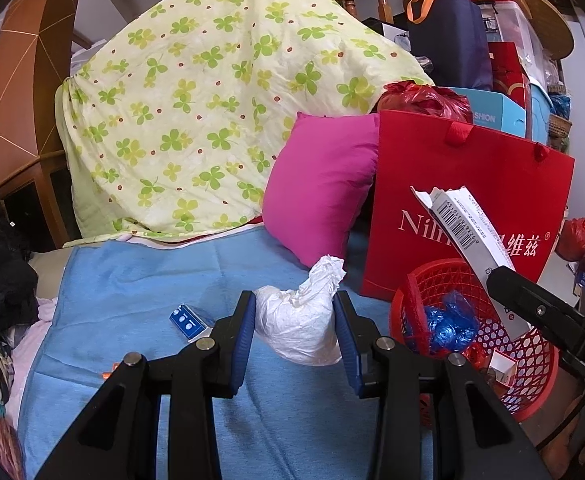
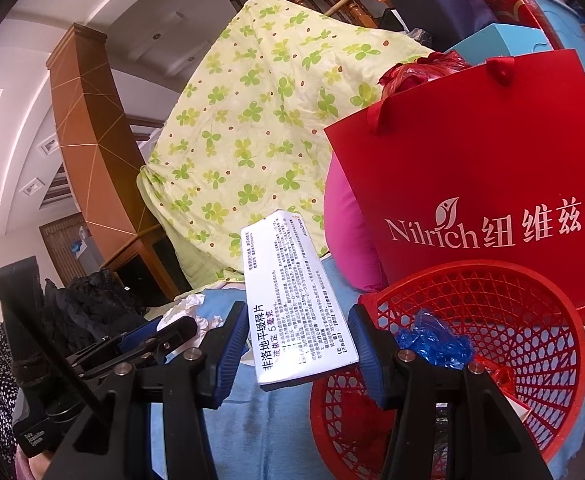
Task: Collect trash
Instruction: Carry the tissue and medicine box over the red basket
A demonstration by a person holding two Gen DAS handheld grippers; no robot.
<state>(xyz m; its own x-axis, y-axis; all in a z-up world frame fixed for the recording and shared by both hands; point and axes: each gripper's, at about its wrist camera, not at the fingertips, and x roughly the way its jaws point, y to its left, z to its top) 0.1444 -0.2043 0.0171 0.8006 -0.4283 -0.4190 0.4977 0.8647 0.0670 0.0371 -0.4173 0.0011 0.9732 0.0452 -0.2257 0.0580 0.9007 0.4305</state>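
While clutter crowds the blue sheet (image 1: pixel 140 280), left gripper (image 1: pixel 296 322) clasps tissue (image 1: pixel 298 320), right gripper (image 2: pixel 298 350) a box (image 2: pixel 292 300) beside the basket (image 2: pixel 532 292).

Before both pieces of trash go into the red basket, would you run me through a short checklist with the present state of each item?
1. Left gripper clamped on the crumpled white tissue: ok, both pads press it.
2. Right gripper clamped on the white medicine box: ok.
3. Red basket upright with room left: ok, only blue wrappers and a few scraps inside.
4. Medicine box above the basket opening: not ok, it sits left of the rim.
5. Tissue above the basket: not ok, it is over the blue cloth.
6. Small blue box collected: not ok.
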